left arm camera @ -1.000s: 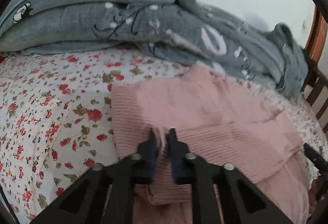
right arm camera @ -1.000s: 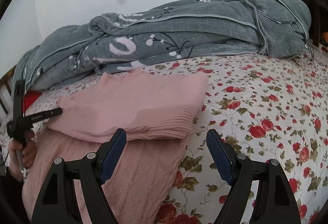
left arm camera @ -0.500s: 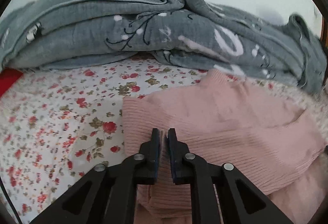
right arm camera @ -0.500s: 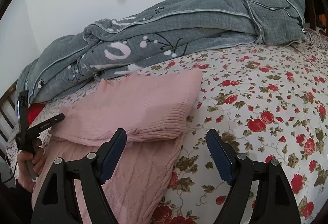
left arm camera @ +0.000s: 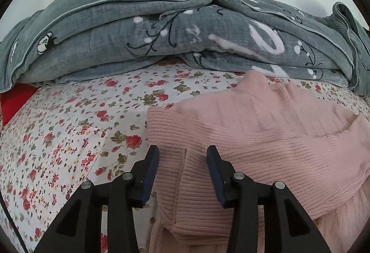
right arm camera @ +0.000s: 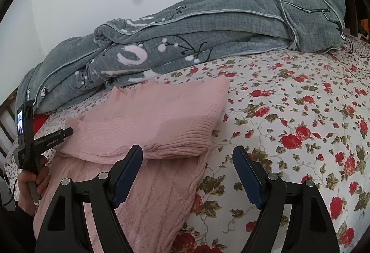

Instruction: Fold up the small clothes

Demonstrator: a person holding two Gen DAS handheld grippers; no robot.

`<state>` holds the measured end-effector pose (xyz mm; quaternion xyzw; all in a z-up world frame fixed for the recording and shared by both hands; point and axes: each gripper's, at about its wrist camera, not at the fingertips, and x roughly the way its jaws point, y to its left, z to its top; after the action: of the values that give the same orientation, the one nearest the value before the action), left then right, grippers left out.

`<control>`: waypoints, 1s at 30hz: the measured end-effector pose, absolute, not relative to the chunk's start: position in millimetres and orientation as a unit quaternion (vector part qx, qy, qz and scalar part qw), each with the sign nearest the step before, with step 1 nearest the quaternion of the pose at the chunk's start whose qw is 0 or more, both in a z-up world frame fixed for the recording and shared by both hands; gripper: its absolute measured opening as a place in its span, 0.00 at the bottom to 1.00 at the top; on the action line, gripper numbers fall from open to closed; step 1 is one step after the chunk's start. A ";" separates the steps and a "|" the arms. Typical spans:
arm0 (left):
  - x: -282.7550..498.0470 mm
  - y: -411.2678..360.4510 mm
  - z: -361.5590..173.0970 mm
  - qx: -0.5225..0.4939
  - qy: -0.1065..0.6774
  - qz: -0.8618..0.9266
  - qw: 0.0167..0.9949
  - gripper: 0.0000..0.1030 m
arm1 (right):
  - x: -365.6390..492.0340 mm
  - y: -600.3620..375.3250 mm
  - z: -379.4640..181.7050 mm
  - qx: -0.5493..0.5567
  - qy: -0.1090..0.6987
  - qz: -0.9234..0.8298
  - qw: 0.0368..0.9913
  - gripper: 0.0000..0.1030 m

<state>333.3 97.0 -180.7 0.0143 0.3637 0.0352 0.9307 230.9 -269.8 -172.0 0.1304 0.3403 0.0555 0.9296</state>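
A folded pink ribbed sweater (left arm camera: 266, 144) lies on the floral bed sheet (left arm camera: 69, 137), on top of a pink cable-knit garment (right arm camera: 143, 195). My left gripper (left arm camera: 182, 172) is open, its jaws either side of the sweater's near folded edge, holding nothing. The sweater also shows in the right wrist view (right arm camera: 157, 118). My right gripper (right arm camera: 187, 174) is open and empty, hovering over the cable-knit garment's right edge and the sheet (right arm camera: 300, 137). The left gripper (right arm camera: 67, 131) shows at the sweater's left end in the right wrist view.
A bulky grey quilted blanket (left arm camera: 173, 33) lies heaped along the wall behind the clothes; it also shows in the right wrist view (right arm camera: 208, 28). A red item (left arm camera: 13, 100) peeks out at the left. A wooden bed frame (right arm camera: 5, 118) stands at the bed's end.
My left gripper was shut on the sweater's edge; it has opened and let go. The sweater now lies flat. The right gripper stayed open and hardly moved.
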 end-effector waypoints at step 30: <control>184.5 141.8 -185.5 -0.141 0.352 -0.034 0.925 0.58 | 163.3 -281.5 -138.7 0.125 0.324 0.067 0.935 0.70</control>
<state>184.5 141.8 -185.5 -0.1407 0.3518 -0.0337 0.9248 163.3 -281.5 -138.7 0.1254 0.3240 0.0668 0.9353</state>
